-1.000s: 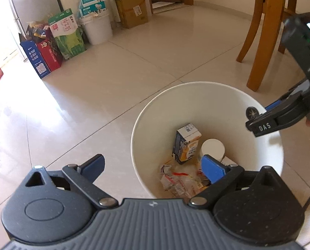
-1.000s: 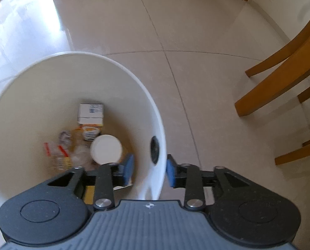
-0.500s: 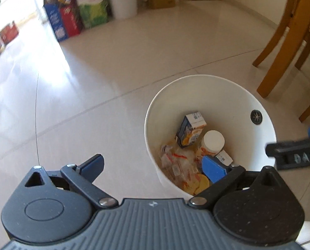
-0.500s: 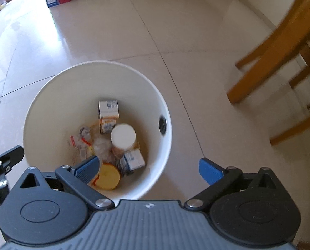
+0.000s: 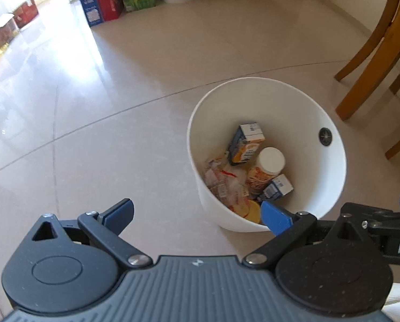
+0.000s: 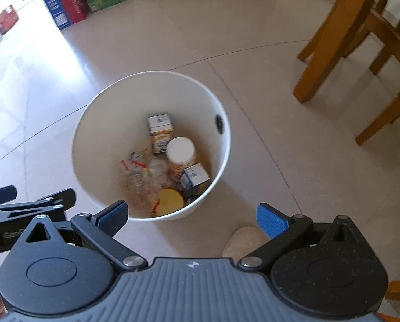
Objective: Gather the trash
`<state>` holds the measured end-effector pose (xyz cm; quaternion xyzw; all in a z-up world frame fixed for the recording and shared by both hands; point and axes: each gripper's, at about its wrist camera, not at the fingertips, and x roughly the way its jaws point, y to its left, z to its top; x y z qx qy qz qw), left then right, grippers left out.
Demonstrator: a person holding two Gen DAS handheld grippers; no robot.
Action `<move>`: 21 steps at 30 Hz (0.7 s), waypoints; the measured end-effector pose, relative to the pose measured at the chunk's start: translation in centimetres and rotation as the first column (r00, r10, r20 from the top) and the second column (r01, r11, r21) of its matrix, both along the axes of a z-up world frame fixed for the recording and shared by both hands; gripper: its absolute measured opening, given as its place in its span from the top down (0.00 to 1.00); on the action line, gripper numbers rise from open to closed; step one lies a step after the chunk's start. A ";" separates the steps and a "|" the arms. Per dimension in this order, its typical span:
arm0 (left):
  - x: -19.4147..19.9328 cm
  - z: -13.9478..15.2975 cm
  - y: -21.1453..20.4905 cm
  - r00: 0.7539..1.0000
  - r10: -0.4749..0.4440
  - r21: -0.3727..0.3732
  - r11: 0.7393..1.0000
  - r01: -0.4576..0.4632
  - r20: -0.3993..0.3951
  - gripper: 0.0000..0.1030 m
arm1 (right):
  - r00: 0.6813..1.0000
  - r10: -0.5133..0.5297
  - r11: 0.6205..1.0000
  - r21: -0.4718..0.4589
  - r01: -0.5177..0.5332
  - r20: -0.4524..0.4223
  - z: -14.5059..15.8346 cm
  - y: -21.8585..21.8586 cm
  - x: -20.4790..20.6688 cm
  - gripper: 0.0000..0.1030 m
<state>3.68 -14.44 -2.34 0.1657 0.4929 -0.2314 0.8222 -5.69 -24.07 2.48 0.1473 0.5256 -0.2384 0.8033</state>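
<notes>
On the tiled floor (image 5: 151,61) below me stands the white bin (image 6: 97,123), beside wooden chair legs (image 6: 323,37). Inside lie two small cartons (image 5: 247,145), a white-lidded jar (image 6: 181,153), crumpled wrappers (image 5: 221,179) and a yellow lid (image 6: 170,200). My left gripper (image 5: 197,213) and right gripper (image 6: 191,216) both hang above it, jaws spread wide, holding nothing.

A white bin (image 5: 331,177) at three o'clock holds cartons (image 5: 244,145), a white-lidded jar (image 5: 267,167) and wrappers (image 5: 224,185). The left gripper (image 5: 197,213) spreads wide at six o'clock.
</notes>
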 end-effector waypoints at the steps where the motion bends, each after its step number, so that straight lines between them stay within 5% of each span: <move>1: -0.1 0.1 0.0 1.000 0.002 0.002 1.000 -0.002 0.010 0.03 | 1.000 0.012 1.000 -0.009 -0.012 0.005 0.2 0.2 0.0 0.00; 21: 0.0 0.4 0.3 1.000 -0.001 0.001 1.000 0.001 -0.001 0.02 | 0.999 0.034 0.998 -0.050 -0.034 -0.010 0.5 0.3 0.0 0.00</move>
